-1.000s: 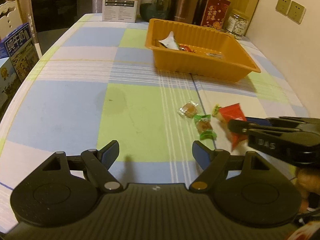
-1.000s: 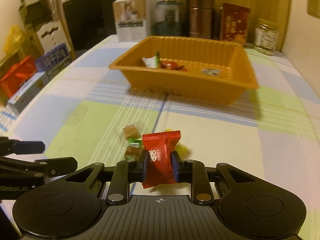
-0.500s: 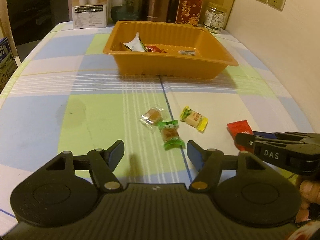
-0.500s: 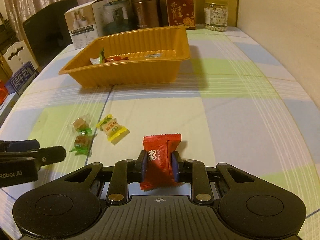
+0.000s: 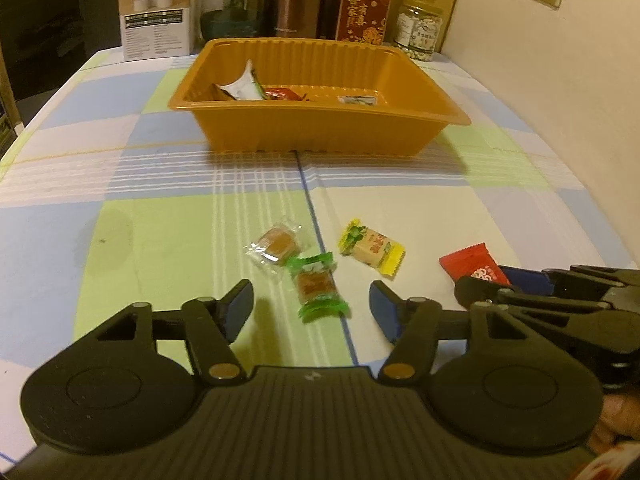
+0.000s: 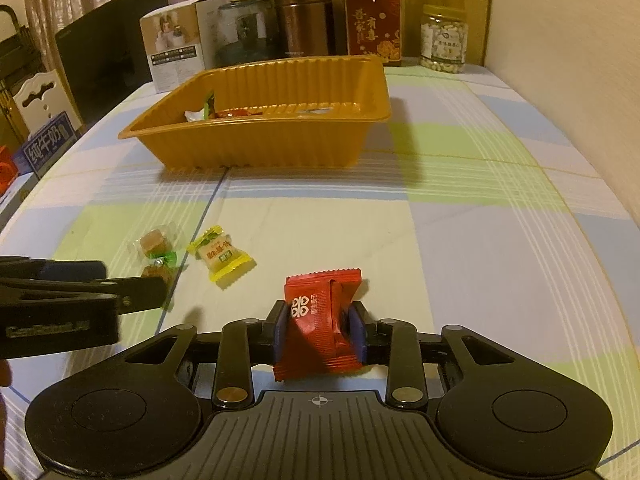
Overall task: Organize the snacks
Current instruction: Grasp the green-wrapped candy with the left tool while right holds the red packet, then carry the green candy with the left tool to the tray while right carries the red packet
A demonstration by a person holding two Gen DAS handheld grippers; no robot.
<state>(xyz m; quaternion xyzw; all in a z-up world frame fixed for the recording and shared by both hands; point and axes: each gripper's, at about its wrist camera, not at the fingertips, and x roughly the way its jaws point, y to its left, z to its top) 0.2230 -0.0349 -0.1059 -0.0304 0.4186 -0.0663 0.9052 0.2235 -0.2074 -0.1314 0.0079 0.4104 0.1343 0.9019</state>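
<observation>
The green-wrapped candy [image 5: 316, 288] lies on the checked tablecloth between the fingertips of my left gripper [image 5: 312, 306]. Its jaws are closing and the pads stand clear of the candy. A clear-wrapped brown candy [image 5: 276, 242] and a yellow-wrapped one [image 5: 372, 248] lie just beyond. My right gripper [image 6: 319, 330] is low over the cloth to the right, its pads still touching the red snack packet [image 6: 316, 320]. Its jaws are opening and the packet's far end rests on the table. The orange tray [image 5: 320, 136] with several snacks inside stands farther back.
Behind the tray stand a white box [image 5: 156, 12], a glass jar [image 5: 232, 4], a brown canister [image 5: 298, 4], a red box [image 5: 366, 8] and a jar of nuts [image 5: 418, 28]. The wall runs along the right. Cartons [image 6: 48, 148] sit past the table's left edge.
The right gripper carried the red packet to the right, away from the candies, and lowered it to the cloth; its grip has loosened. The left gripper's jaws narrowed around the green candy.
</observation>
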